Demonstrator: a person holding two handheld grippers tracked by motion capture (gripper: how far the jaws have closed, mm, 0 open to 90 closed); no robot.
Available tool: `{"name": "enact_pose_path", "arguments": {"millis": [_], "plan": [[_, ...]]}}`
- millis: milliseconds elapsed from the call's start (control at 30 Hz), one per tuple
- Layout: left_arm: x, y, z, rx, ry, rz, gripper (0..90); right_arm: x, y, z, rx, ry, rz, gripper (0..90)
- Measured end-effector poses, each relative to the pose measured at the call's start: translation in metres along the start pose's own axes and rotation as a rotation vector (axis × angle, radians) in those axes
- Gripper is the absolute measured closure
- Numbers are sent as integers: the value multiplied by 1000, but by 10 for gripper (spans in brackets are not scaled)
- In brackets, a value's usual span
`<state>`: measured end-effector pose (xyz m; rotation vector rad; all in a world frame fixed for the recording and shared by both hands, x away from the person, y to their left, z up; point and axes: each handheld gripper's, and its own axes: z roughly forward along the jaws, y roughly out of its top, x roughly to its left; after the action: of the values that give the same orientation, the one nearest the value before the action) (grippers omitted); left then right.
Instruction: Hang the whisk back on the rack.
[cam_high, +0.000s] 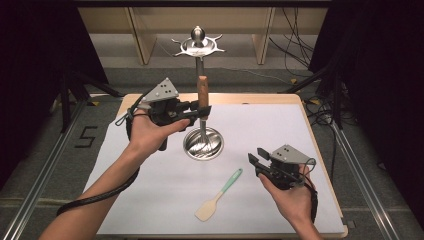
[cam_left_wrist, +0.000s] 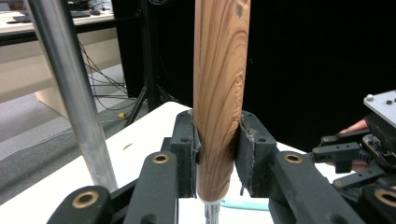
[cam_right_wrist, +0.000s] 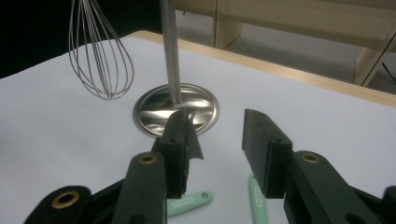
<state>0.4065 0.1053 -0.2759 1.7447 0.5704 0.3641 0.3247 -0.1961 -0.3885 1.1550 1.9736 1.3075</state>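
You work at a wooden table (cam_high: 320, 150) covered by a white sheet (cam_high: 150, 190), with grey floor around it and dark curtains at both sides. Beyond the far edge stand pale wooden furniture legs and loose black cables. A metal stand (cam_high: 202, 142) sits on the sheet: a shiny round base, a thin upright pole, and a spiked ring of hooks at its top.

Your left gripper (cam_high: 202, 112) clenches a whisk (cam_high: 202, 95) by its wooden handle, held upright just beside the stand's pole, well above the sheet. In the left gripper view the handle (cam_left_wrist: 219, 93) shows reddish-brown curved grain, rounded at its lower end, with both pads pressed against its sides and the metal neck emerging below. In the right gripper view the wire loops (cam_right_wrist: 100, 60) hang in the air, thin and silvery, above the sheet and left of the base (cam_right_wrist: 176, 109).

Your right gripper (cam_high: 257, 161) rests low near the sheet's right side, its jaws apart and holding nothing. A spatula (cam_high: 220, 194) with a mint-green handle and a cream blade lies flat on the sheet just left of it; its handle (cam_right_wrist: 257, 200) shows between and below the jaws.
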Motion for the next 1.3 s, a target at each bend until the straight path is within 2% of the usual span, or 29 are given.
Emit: {"name": "enact_pose_path", "arguments": {"millis": [33, 233, 267, 300, 400, 433, 500, 533, 600, 733, 767, 800, 833, 867, 900, 933, 967, 1033, 1067, 1167, 1233, 1300], "plan": [[0, 3, 0, -5, 11, -7, 702, -1, 0, 1, -5, -2, -14, 623], [-1, 11, 0, -4, 30, -17, 702, -1, 0, 1, -4, 0, -3, 623], [-1, 12, 0, -2, 35, -19, 702, -3, 1, 0, 10, 18, -29, 623], [-1, 15, 1, -2, 43, -17, 702, -3, 2, 0, 13, 20, -17, 623], [-2, 18, 1, -1, 45, -14, 702, -4, 2, -1, 14, 7, -31, 623], [-2, 19, 2, -3, 44, -15, 702, -2, 2, -2, 27, 9, 6, 623], [-2, 22, 2, -7, 47, -22, 702, -3, 1, -1, 17, 4, -10, 623], [-2, 22, 2, -7, 49, -22, 702, -3, 0, 0, -9, -8, -2, 622], [-1, 25, 1, -15, 56, -27, 702, -3, 0, 0, -6, -12, 2, 622], [-1, 27, -2, -19, 67, -27, 702, -5, 1, -1, 13, 1, -21, 622], [0, 27, -3, -15, 75, -36, 702, -5, 0, 0, -15, -13, -19, 622], [0, 27, -3, -15, 75, -36, 702, -5, 0, 0, -15, -13, -19, 622], [1, 28, -3, -15, 77, -38, 702, -5, 1, -2, 16, 2, -19, 621], [1, 28, -3, -15, 81, -38, 702, -7, 1, -3, 4, -8, -47, 622], [2, 29, -3, -16, 83, -40, 702, -5, 1, -1, -25, -17, -32, 621], [2, 29, -3, -18, 82, -41, 702, -5, 1, -1, -19, -6, -17, 621], [3, 29, -3, -15, 83, -41, 702, -6, 3, -4, 9, 2, -27, 621], [4, 29, -2, -12, 84, -44, 702, -6, 3, -4, 7, 3, -24, 621], [4, 30, -1, -11, 85, -43, 702, -7, 2, -2, -12, -12, -35, 621], [1, 31, 0, -10, 79, -40, 702, -6, 2, -4, 6, 3, -15, 621], [1, 31, 0, -9, 77, -42, 702, -7, 2, -4, 2, -8, -26, 620], [1, 31, 1, -6, 84, -40, 702, -7, 3, -5, 10, -3, -17, 620]]}}
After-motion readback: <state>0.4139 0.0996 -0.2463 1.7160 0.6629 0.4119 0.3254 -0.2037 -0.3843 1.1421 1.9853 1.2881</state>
